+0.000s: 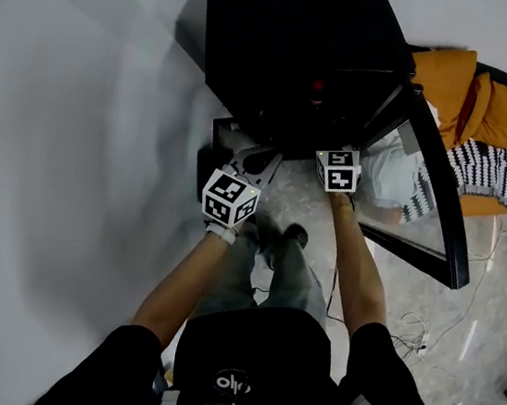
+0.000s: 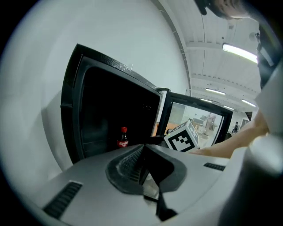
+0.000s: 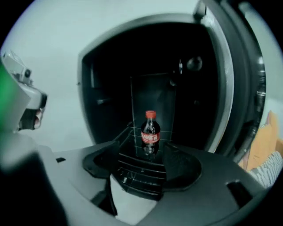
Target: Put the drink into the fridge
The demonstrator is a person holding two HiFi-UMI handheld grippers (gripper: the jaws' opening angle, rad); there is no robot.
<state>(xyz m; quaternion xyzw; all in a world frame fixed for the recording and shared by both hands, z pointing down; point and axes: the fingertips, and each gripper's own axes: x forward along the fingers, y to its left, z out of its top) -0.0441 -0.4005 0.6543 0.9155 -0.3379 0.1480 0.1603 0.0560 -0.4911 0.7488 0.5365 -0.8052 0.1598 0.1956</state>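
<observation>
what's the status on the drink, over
Left gripper shut, empty; right gripper open, empty. Cola bottle upright inside fridge, clear of both. Fridge door open, nothing in the way.

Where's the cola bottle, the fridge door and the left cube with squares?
cola bottle point(image 3: 150, 136): right gripper view, on its red label.
fridge door point(image 1: 443, 214): head view, on its black frame.
marker cube point(image 1: 229, 198): head view, on its top face.

Head view overhd; gripper views share fridge point(image 1: 284, 51).
</observation>
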